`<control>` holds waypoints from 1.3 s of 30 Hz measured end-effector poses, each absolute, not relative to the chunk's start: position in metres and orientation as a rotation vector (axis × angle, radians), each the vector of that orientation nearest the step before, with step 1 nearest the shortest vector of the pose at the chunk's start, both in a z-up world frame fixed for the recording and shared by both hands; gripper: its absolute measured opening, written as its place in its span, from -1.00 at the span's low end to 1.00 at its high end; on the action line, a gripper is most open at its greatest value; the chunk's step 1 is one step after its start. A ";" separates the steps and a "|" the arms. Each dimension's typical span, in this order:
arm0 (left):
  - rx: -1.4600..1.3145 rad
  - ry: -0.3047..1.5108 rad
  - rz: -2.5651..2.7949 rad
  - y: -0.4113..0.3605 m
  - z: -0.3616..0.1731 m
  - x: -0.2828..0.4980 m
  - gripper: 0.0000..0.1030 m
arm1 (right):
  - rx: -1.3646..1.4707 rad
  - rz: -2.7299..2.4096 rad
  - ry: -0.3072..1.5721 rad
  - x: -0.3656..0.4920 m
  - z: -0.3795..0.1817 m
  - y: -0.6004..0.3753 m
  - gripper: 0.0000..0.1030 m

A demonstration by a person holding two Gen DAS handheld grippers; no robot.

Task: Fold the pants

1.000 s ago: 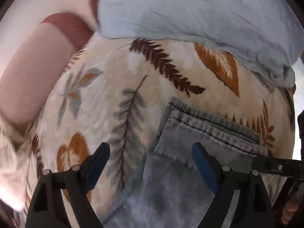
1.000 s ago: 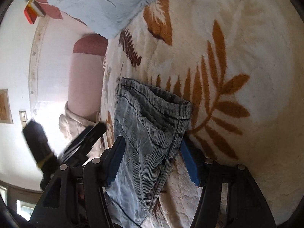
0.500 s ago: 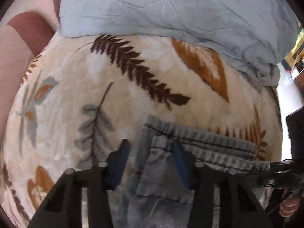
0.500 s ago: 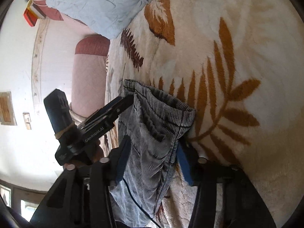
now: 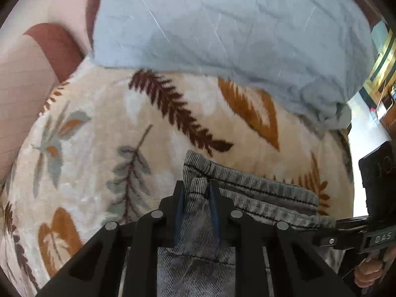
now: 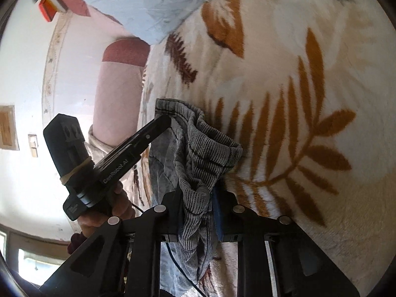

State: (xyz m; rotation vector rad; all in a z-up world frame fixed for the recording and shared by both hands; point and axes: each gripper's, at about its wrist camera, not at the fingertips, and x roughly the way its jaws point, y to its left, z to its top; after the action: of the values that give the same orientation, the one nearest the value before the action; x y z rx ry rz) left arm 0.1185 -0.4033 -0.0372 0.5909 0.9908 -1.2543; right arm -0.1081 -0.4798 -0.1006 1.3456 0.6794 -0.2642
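Grey ribbed pants [image 5: 259,193] lie on a cream blanket [image 5: 104,128] with leaf prints. My left gripper [image 5: 196,198] is closing its jaws on the left corner of the pants' hem, and the blue pads pinch the bunched cloth. In the right wrist view the same pants [image 6: 208,148] hang gathered between the pads of my right gripper [image 6: 198,203], whose jaws are closing on the other corner. The left gripper [image 6: 162,121] shows there too, held by a hand [image 6: 104,212], its tip at the far corner of the cloth.
A pale blue quilt [image 5: 222,29] covers the far part of the bed. A pink and dark red bolster [image 5: 29,69] lies at the left edge, next to a white wall [image 6: 22,74]. The right gripper's body [image 5: 371,212] stands at the right.
Both grippers went from wide open around the hem to pinched on it. The cloth now bunches up between each pair of pads, and the left gripper has tipped closer to the pants.
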 end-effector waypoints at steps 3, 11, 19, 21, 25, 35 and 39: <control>0.552 0.966 -1.239 -0.391 -0.019 0.121 -0.59 | 1.299 -0.243 0.661 -0.105 -0.088 -0.472 -0.66; 0.453 0.921 -1.169 -0.320 0.017 0.129 -0.59 | 1.181 -0.096 0.656 -0.086 -0.058 -0.434 -0.66; 0.330 0.952 -1.058 -0.239 0.001 0.138 -0.58 | 1.081 0.033 0.744 -0.056 -0.046 -0.377 -0.66; 0.306 0.973 -1.020 -0.218 -0.009 0.139 -0.53 | 1.057 0.074 0.797 -0.047 -0.050 -0.363 -0.66; 0.261 1.005 -0.927 -0.172 -0.025 0.142 -0.52 | 1.005 0.173 0.917 -0.029 -0.062 -0.330 -0.60; 0.164 1.008 -0.735 -0.072 -0.020 0.131 -0.52 | 1.096 0.434 1.008 -0.019 -0.067 -0.299 0.04; 0.131 1.001 -0.771 -0.079 -0.012 0.103 -0.52 | 1.065 0.310 0.920 -0.022 -0.057 -0.322 0.09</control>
State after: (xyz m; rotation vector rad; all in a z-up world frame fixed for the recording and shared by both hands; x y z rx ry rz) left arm 0.1025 -0.0789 -0.0116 0.1309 1.0010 -0.7712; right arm -0.0224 -0.3218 -0.0571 1.0653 0.9198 0.3104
